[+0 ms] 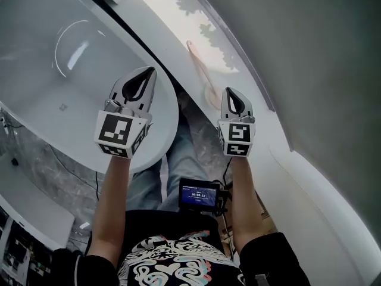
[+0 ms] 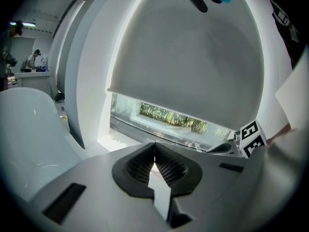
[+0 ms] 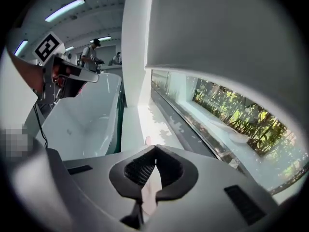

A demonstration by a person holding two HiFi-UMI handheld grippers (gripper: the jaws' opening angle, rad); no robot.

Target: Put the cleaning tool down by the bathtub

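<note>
Both grippers are held up with their jaws pressed together, and neither has anything in its grasp: the left gripper (image 1: 149, 71) shows its ribbed black pads meeting at the tips in its own view, and the right gripper (image 1: 230, 92) is the same, with only a narrow slit below the tips. Each one has a smooth grey shell and a cube with black and white square markers. The cleaning tool (image 1: 201, 70), a long thin thing of pale pink colour with a wider end, lies flat on the white ledge (image 1: 169, 8) just beside the bathtub (image 1: 36, 82), ahead of the right gripper and apart from it; in the right gripper view its tip (image 3: 146, 140) shows just over the closed jaws. The bathtub is glossy white with a rounded rim. Sun and leaf shadows fall on the ledge, which runs under a long window (image 3: 231, 110) with green plants outside and a matt grey blind (image 2: 193, 66) above. The floor (image 1: 41, 154) looks like grey marble
</note>
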